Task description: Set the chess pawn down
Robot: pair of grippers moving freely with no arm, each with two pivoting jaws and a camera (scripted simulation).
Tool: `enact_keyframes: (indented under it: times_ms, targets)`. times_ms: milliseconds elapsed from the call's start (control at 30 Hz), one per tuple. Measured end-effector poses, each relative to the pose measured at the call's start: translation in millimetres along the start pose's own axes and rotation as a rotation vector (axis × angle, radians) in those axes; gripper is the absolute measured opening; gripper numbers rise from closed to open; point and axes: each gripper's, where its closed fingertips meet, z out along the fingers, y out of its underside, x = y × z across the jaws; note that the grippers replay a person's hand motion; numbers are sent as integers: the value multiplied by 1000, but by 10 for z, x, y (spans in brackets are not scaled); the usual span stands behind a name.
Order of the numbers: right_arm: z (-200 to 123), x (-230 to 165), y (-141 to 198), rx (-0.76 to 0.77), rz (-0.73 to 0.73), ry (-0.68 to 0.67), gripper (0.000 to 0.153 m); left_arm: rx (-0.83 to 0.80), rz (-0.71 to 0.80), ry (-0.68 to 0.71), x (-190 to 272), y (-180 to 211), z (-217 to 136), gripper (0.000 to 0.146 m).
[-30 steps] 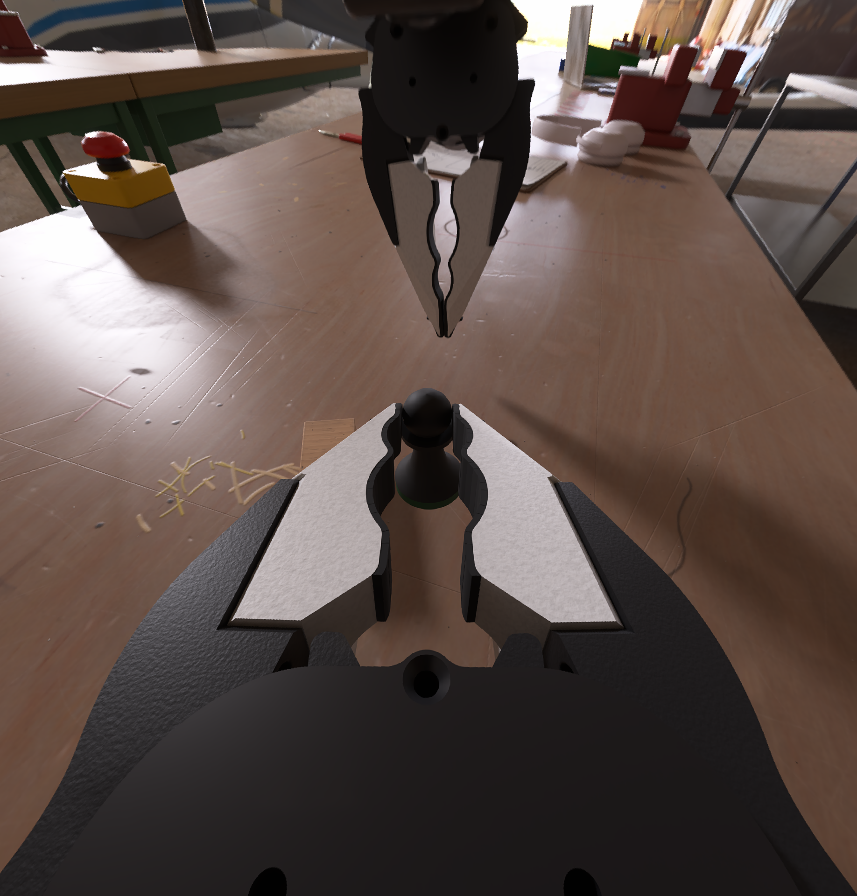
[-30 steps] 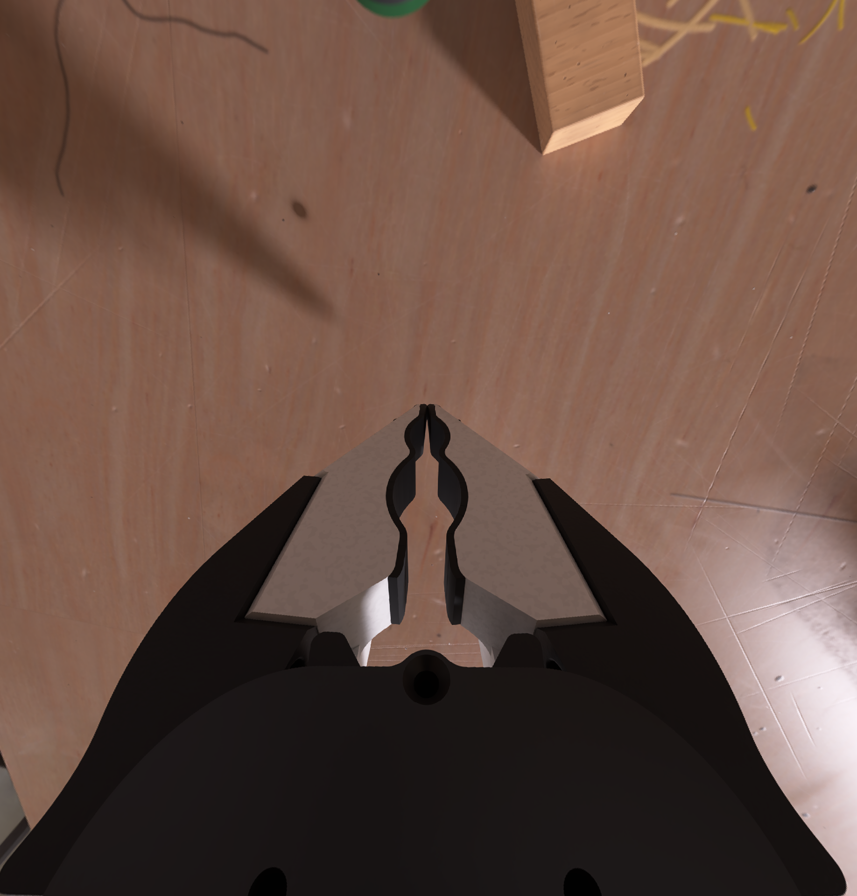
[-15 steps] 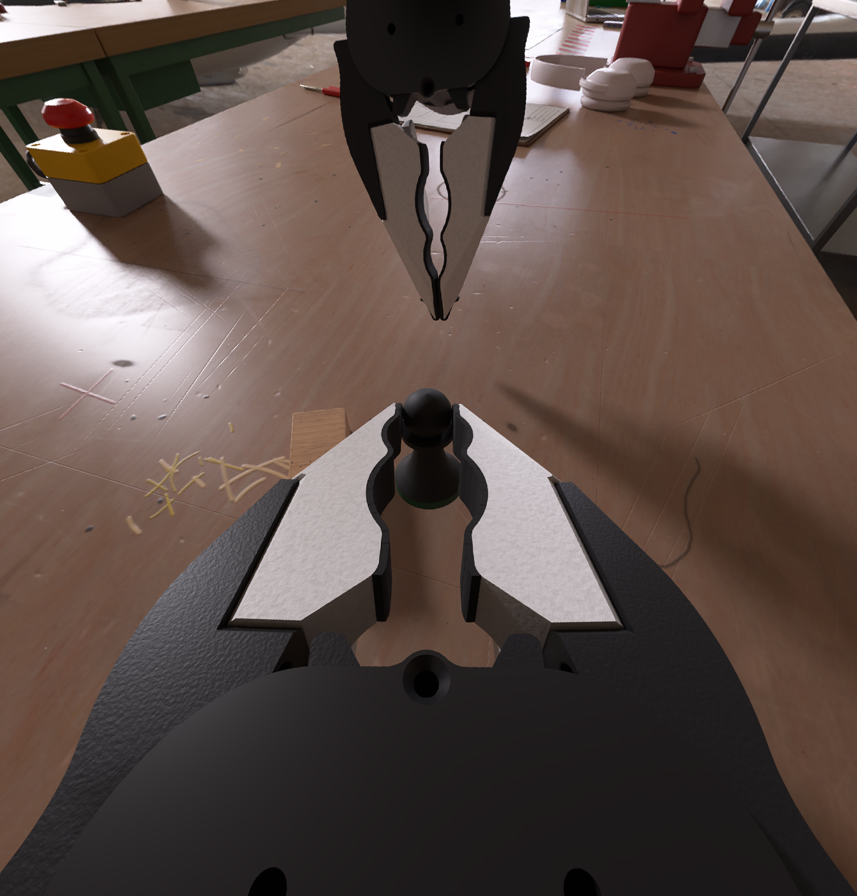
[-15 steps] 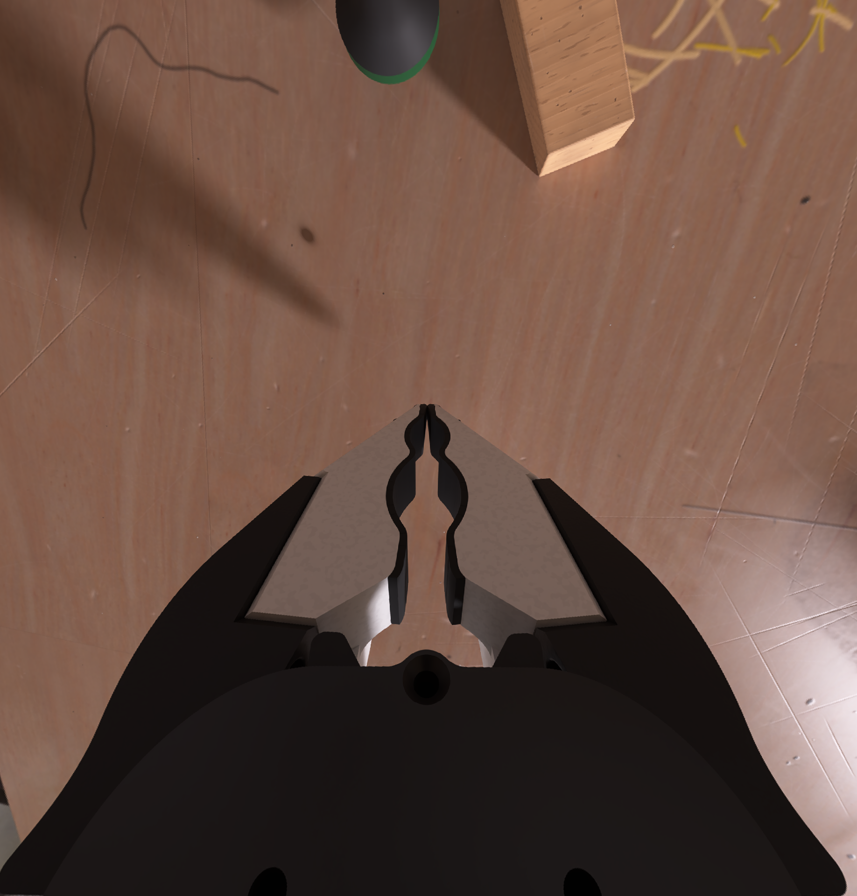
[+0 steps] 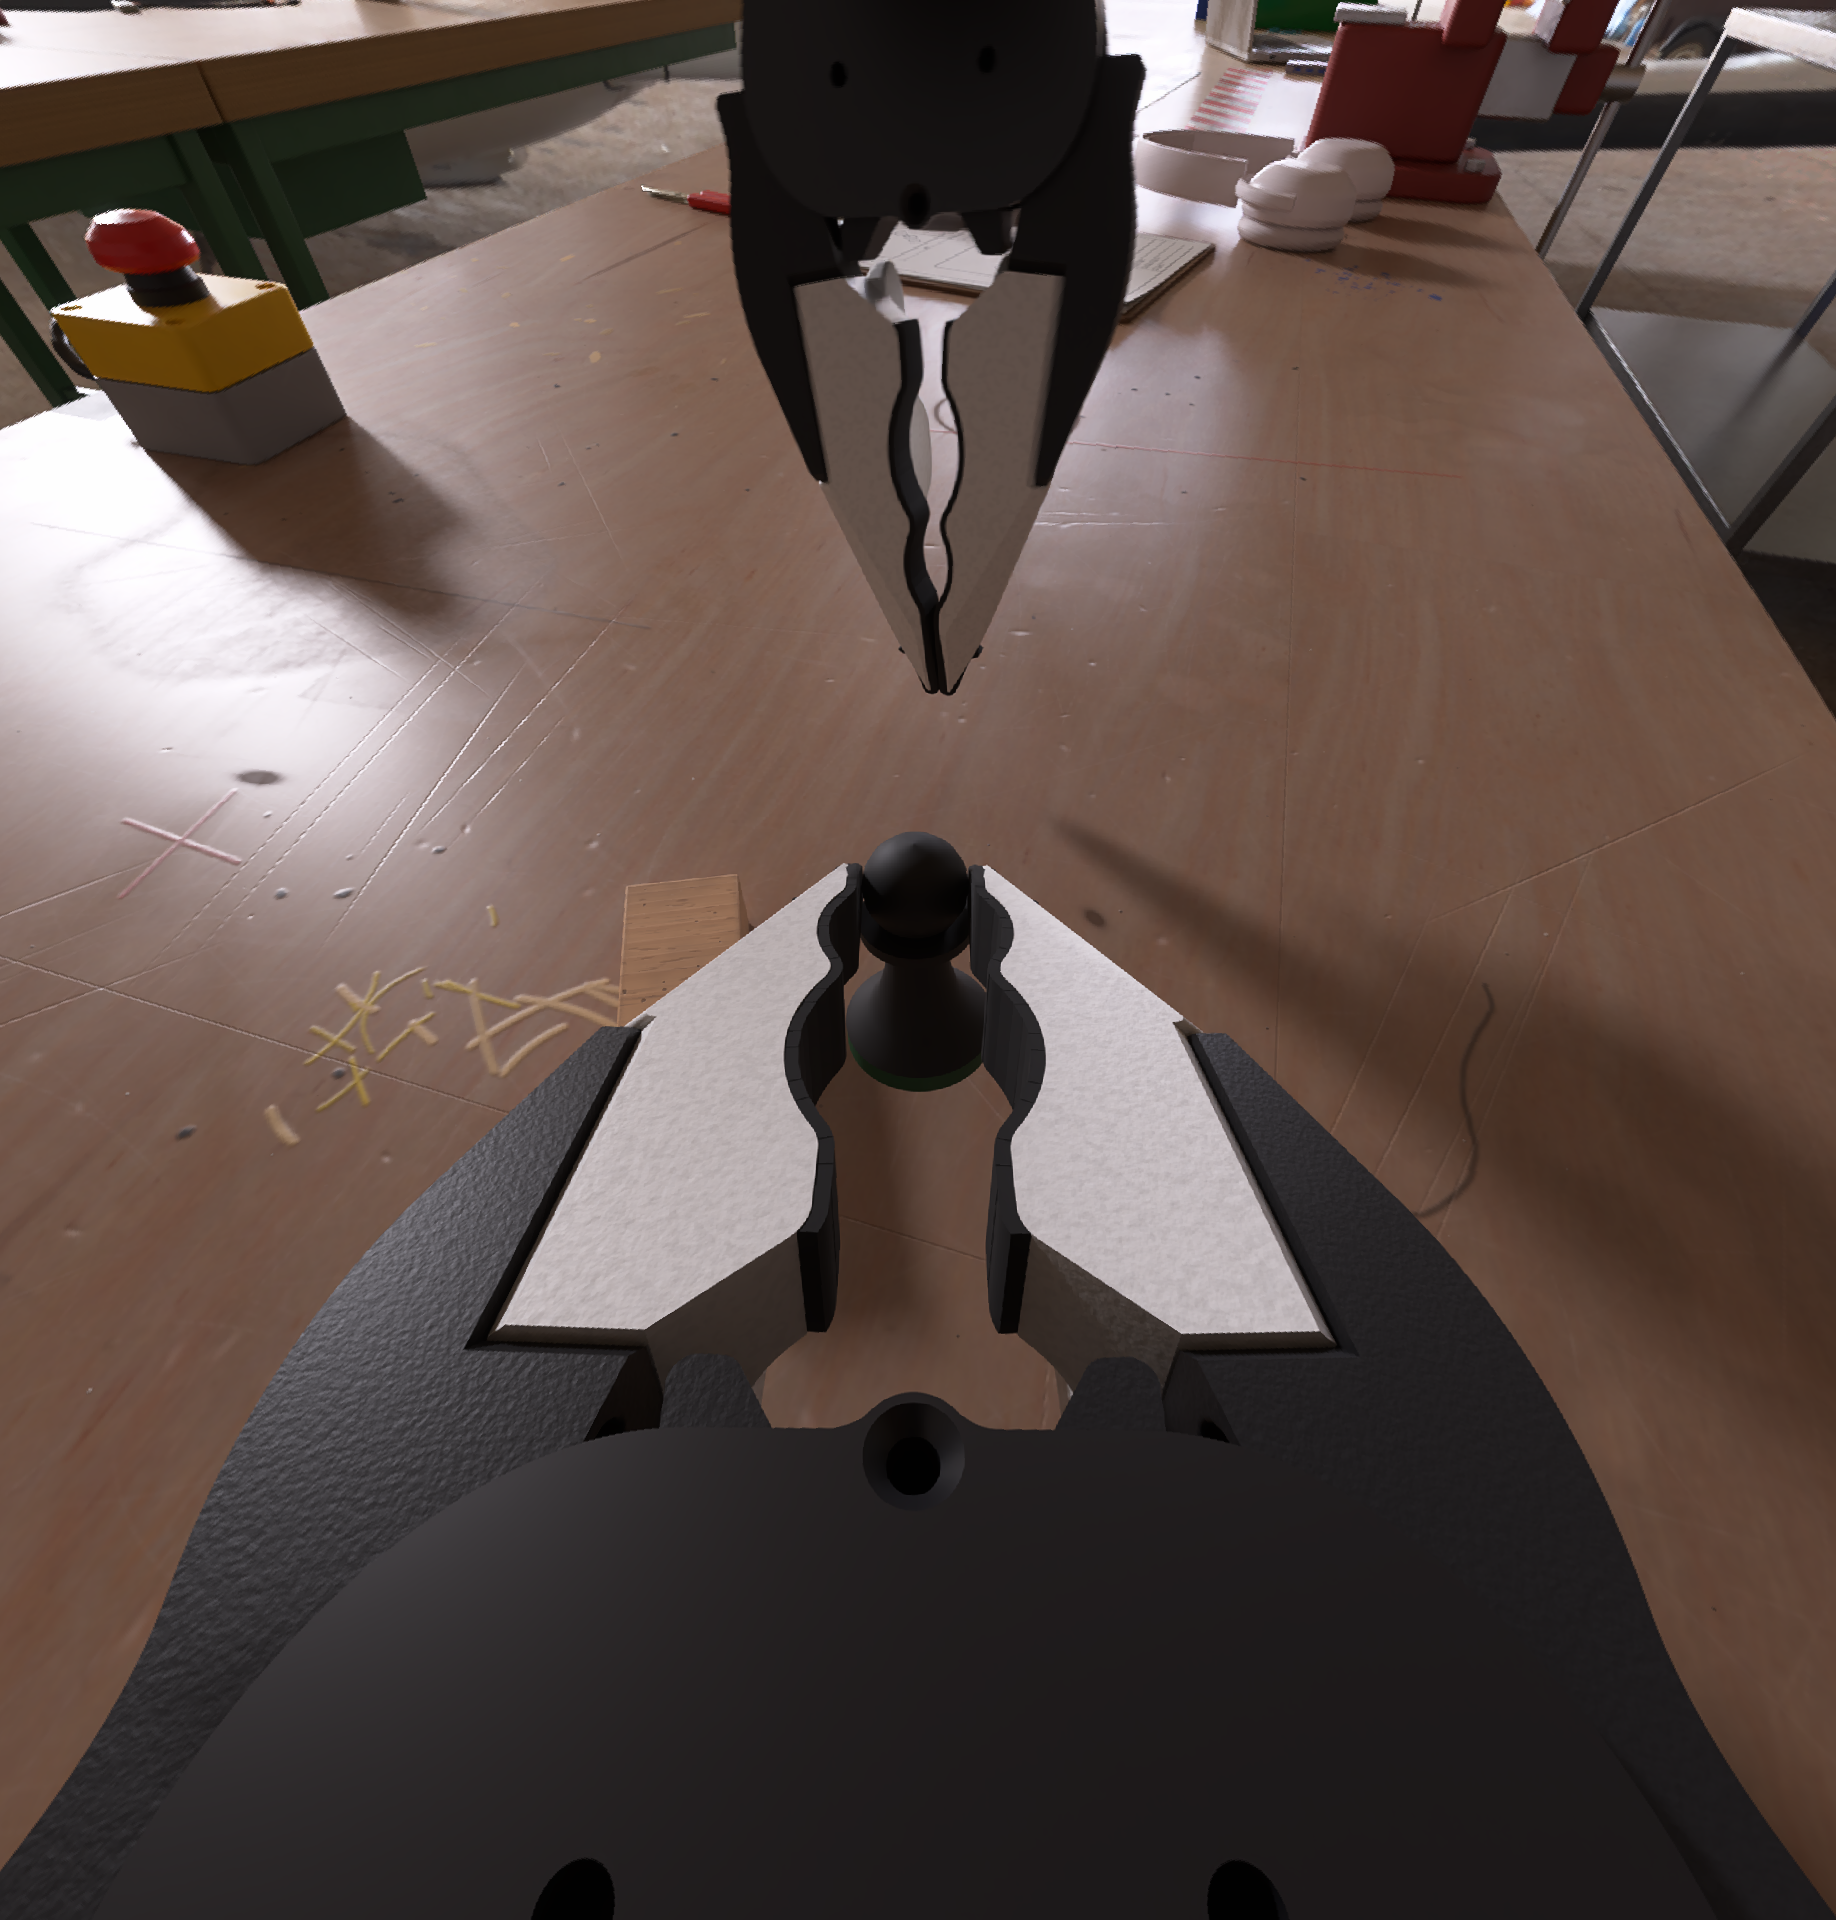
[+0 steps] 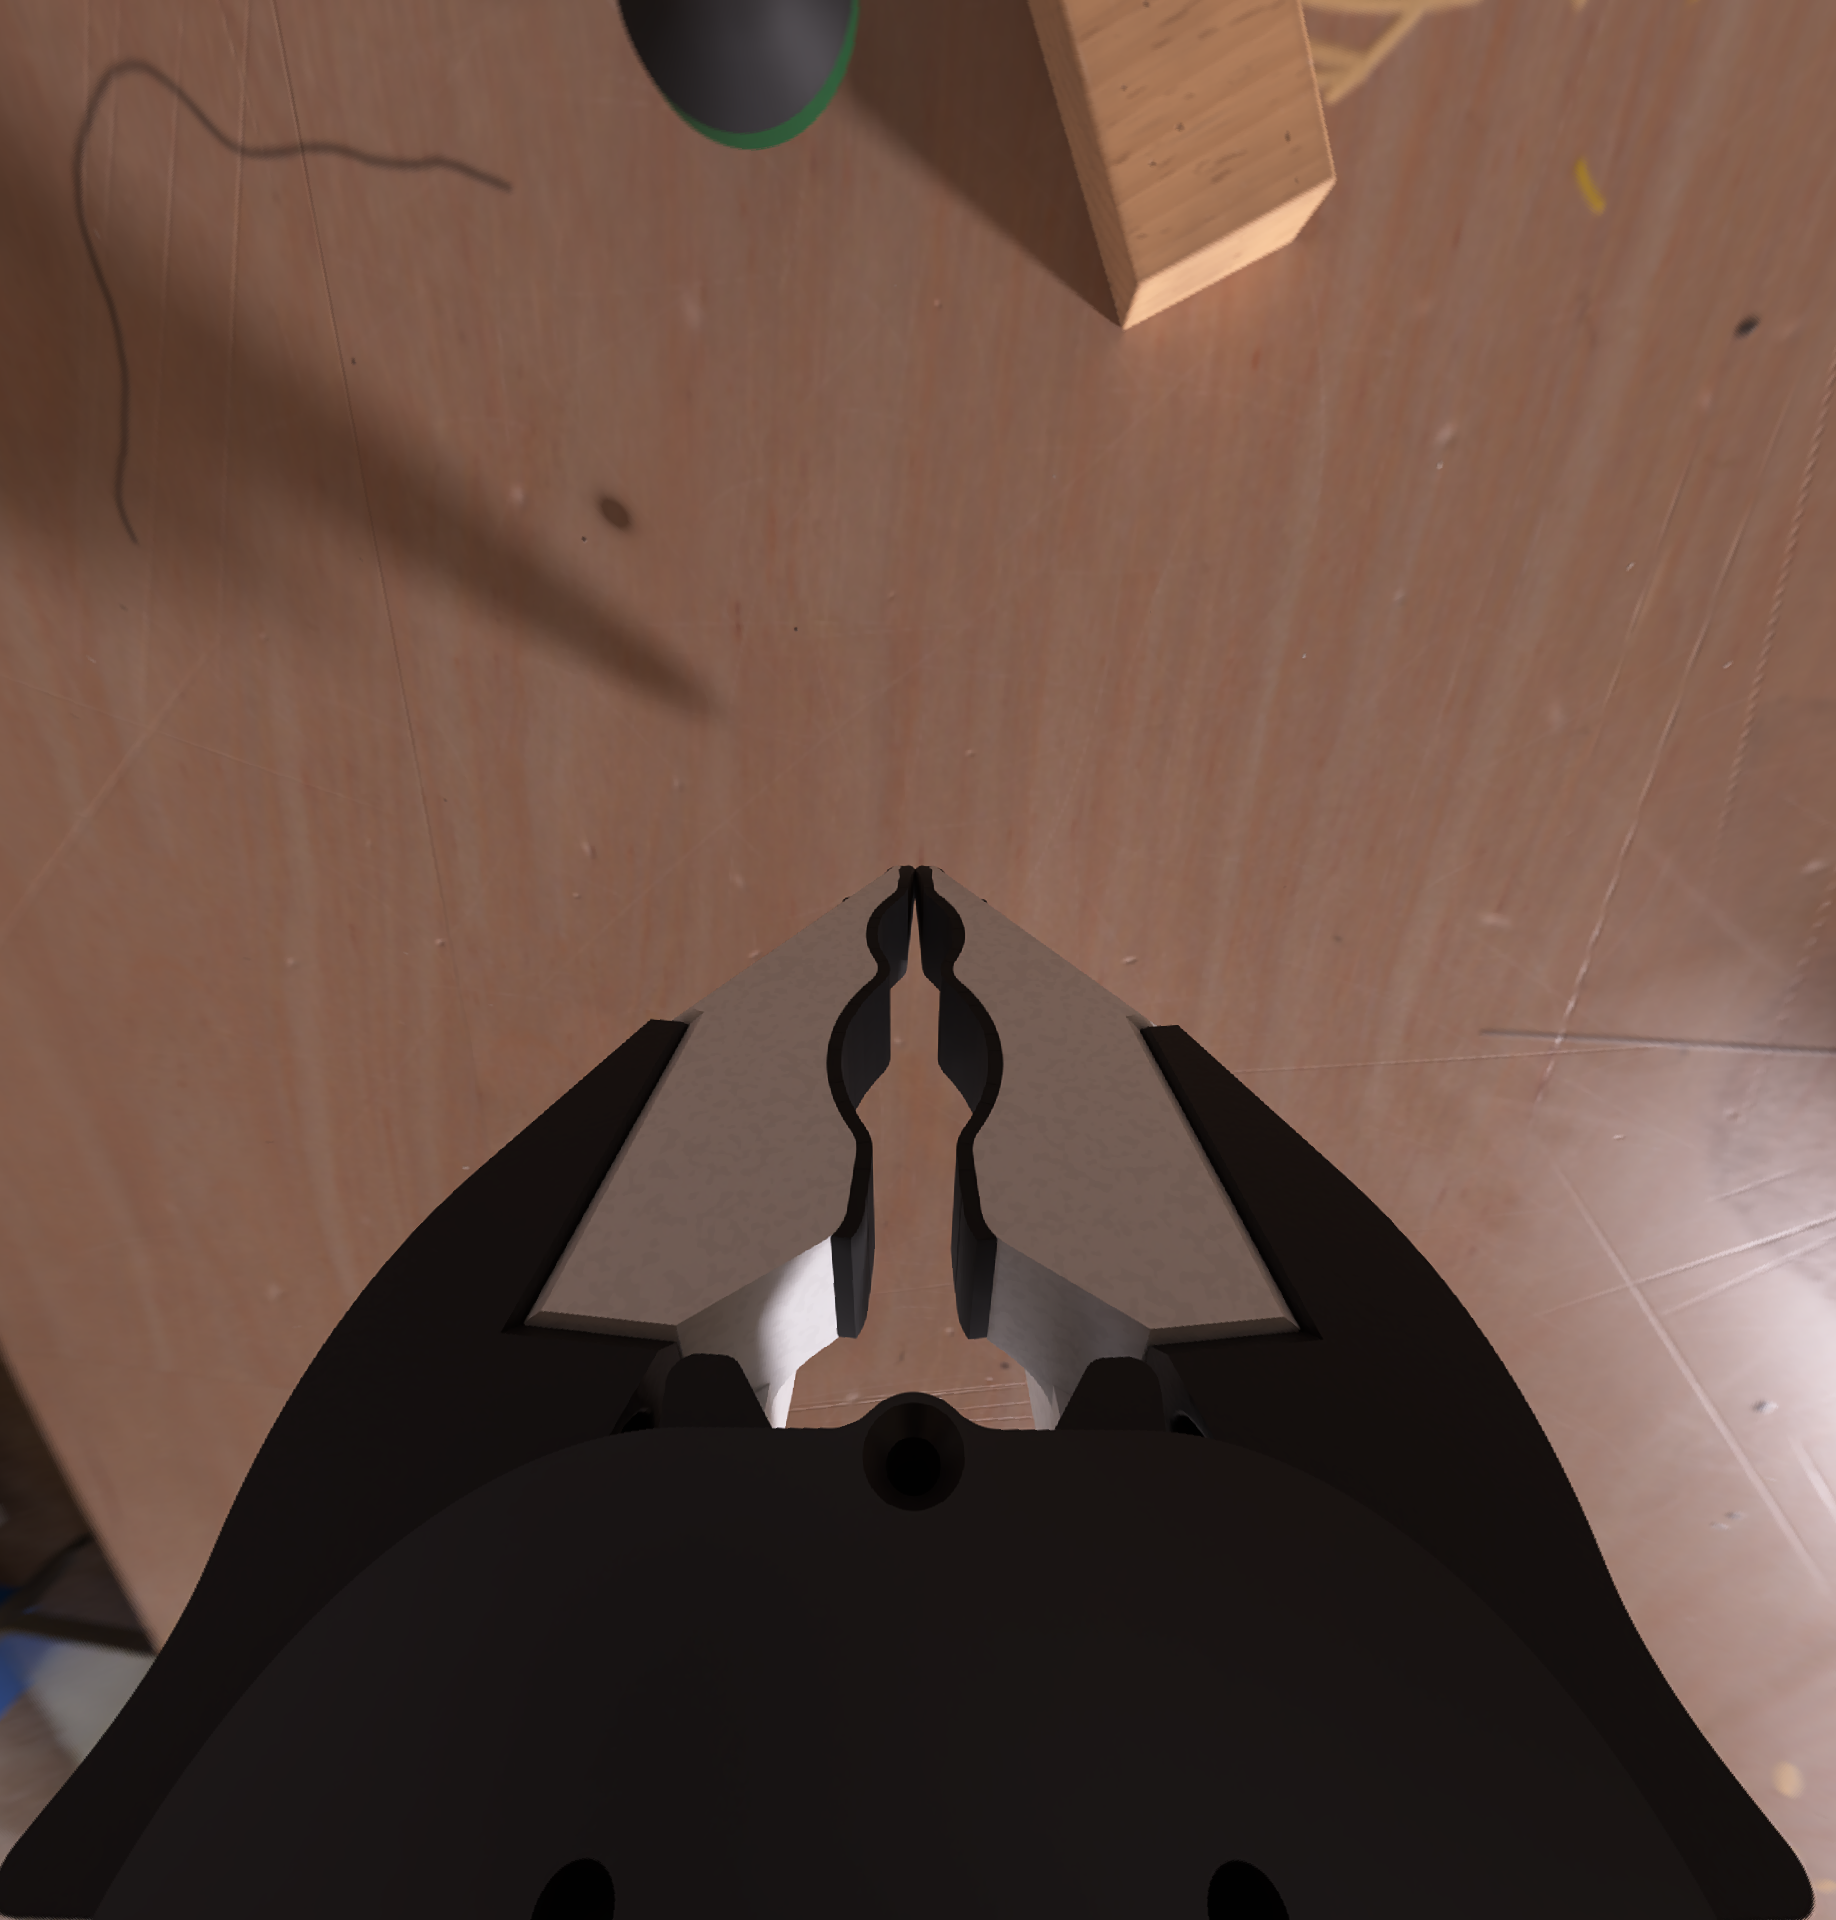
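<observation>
A black chess pawn with a green felt base stands upright between the fingers of my left gripper, which is shut on its round head. I cannot tell whether its base touches the table. Its base also shows at the top edge of the right wrist view. My right gripper is shut and empty, pointing down at the bare table. It also shows in the left wrist view, hanging over the table beyond the pawn.
A wooden block lies just left of the pawn. A yellow box with a red button stands at the far left. A notebook, white parts and a red device are at the back. The wooden table ends at the right.
The left gripper with the pawn has tilted a little upward, showing more of the far table. In the right wrist view the pawn's base and block have shifted down and grown larger.
</observation>
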Motion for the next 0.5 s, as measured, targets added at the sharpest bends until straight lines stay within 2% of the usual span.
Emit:
enact_keyframes:
  times_ms: [133,300,500]
  targets:
    - [5,8,0,0,39,-63,0,3,-7,6,0,-3,-3,20]
    - [-1,7,-4,-26,-27,78,0,9,-39,9,-23,-6,-9,20]
    - [-17,22,-27,139,44,85,0,2,-8,1,-3,-2,-4,20]
